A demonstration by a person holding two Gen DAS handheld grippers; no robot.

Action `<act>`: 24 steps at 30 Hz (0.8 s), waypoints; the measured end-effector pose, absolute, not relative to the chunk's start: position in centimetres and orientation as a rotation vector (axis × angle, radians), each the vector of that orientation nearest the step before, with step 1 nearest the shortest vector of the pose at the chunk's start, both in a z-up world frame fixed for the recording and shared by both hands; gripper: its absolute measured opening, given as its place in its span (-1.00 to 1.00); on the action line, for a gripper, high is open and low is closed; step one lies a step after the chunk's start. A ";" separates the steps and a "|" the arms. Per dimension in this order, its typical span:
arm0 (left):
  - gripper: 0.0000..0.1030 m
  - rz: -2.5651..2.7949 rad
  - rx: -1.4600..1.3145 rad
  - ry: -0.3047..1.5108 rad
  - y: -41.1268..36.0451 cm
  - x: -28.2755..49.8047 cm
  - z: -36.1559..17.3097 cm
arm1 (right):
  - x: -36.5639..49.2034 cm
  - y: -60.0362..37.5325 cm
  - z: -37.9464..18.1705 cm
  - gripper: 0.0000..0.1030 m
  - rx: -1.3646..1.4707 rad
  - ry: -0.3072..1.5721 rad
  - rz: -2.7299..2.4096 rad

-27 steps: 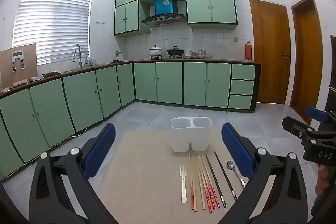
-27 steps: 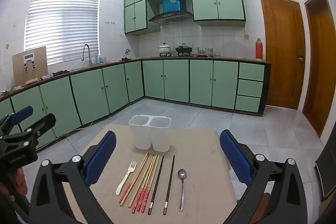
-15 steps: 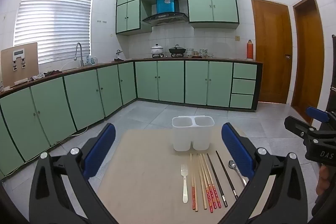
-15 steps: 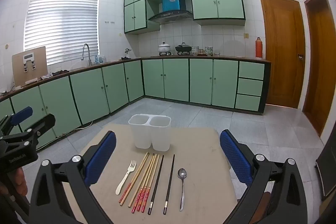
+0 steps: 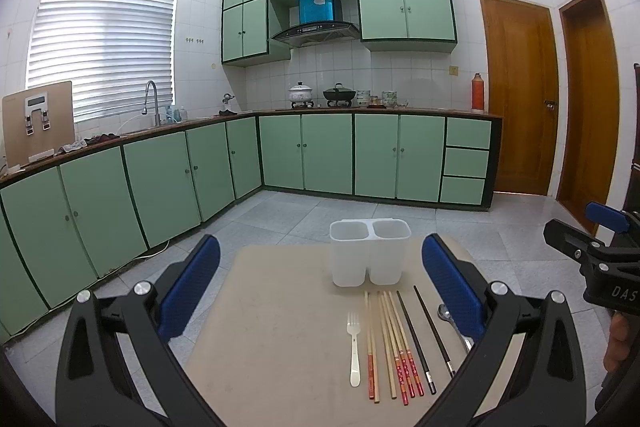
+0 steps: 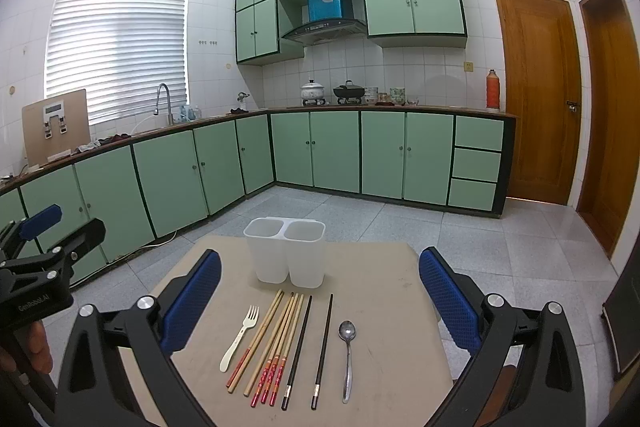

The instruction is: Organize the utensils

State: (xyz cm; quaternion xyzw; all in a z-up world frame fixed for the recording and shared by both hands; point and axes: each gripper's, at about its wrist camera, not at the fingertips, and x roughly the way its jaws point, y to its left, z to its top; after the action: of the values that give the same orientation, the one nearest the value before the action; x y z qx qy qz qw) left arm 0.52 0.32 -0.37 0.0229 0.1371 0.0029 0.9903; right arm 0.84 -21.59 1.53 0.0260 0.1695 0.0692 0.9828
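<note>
**Both grippers wide open, held side by side**

The left gripper [image 5: 320,281] points forward and a little downward, its blue-padded fingers [image 5: 191,285] spread wide with nothing between them. The right gripper [image 6: 320,291] is held the same way, tilted slightly down, its fingers [image 6: 448,297] equally far apart and gripping nothing. The two sit side by side, apart from each other: each shows at the edge of the other's view. A hand [image 6: 24,347] grips the left gripper's handle from below.

The left tool's right finger [image 5: 452,287] hides part of the spoon [image 5: 445,313]; the holder's [image 5: 370,253] insides stay unseen.
</note>
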 end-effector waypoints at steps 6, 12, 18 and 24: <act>0.90 0.008 0.048 0.281 0.4 0.7 -0.4 | 0.8 -21.6 1.5 0.88 0.053 0.342 0.139; 0.90 0.011 0.049 0.282 0.3 0.8 -0.5 | 0.8 -21.6 1.5 0.88 0.054 0.343 0.138; 0.90 0.013 0.048 0.287 0.4 1.1 -0.8 | 0.8 -21.6 1.5 0.88 0.055 0.344 0.138; 0.90 0.014 0.050 0.288 0.4 1.2 -0.8 | 0.8 -21.6 1.5 0.88 0.055 0.345 0.138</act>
State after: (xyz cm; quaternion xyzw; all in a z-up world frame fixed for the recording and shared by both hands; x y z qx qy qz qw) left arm 1.21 0.39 -0.80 0.0247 0.1435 0.0068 0.9893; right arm 0.82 -21.60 1.47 0.0273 0.1716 0.0686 0.9824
